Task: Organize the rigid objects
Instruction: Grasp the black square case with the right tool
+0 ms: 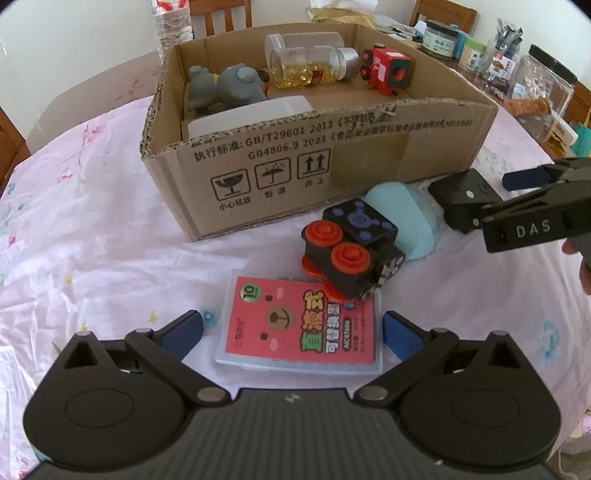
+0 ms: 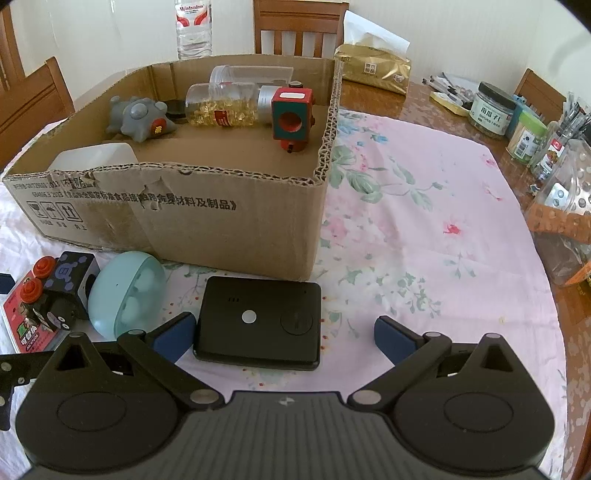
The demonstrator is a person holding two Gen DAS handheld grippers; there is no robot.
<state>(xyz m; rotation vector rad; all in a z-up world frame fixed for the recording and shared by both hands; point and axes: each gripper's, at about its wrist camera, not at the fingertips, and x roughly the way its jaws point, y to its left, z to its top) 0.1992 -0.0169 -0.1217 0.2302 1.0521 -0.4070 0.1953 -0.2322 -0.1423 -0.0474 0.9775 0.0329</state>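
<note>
A cardboard box stands on the table and holds a grey toy, two clear jars, a red toy train and a white container. My left gripper is open around a flat plastic case with a red label, fingers on each side of it. A black toy train with red wheels rests partly on the case. A light blue egg-shaped case lies beside it. My right gripper is open around a black rectangular device.
A pink floral cloth covers the table. Jars, pens and a clear container crowd the right edge. A gold tissue pack and a water bottle stand behind the box, with wooden chairs beyond.
</note>
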